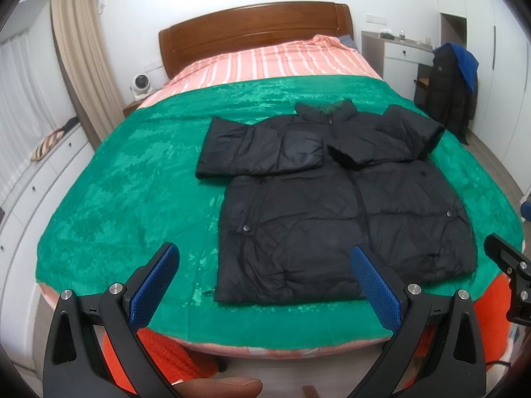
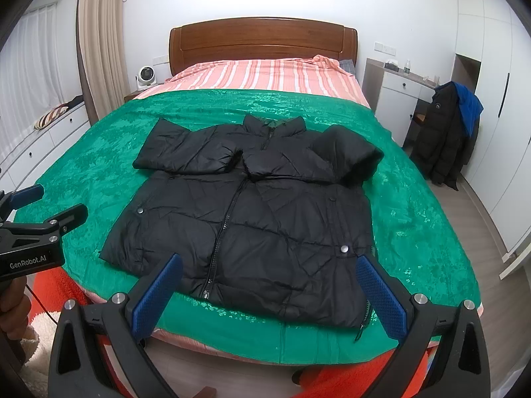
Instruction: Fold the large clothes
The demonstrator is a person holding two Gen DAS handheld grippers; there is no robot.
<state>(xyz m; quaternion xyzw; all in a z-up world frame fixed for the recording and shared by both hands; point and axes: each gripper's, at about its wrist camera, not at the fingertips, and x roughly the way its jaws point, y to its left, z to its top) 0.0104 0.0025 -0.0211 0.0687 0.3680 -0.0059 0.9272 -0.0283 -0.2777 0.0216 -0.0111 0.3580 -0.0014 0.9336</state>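
The left claw (image 1: 265,265) is spread wide with nothing between its blue pads, held off the foot of the bed above the near hem of the black puffer jacket (image 1: 332,205). The right claw (image 2: 268,275) is likewise spread wide and holds nothing, hovering over the jacket's lower edge near the zipper end. The jacket lies face up on the green blanket (image 1: 132,182), zipped, collar toward the wooden headboard (image 1: 252,33), with both sleeves folded inward across the chest so their cuffs meet near the middle. Beyond the blanket the pink striped sheet (image 1: 265,63) covers the head of the bed. To the right, dark coats and a blue garment (image 2: 468,106) hang on what seems to be a chair beside a white desk (image 2: 398,89). A small white fan (image 2: 146,78) sits left of the headboard.
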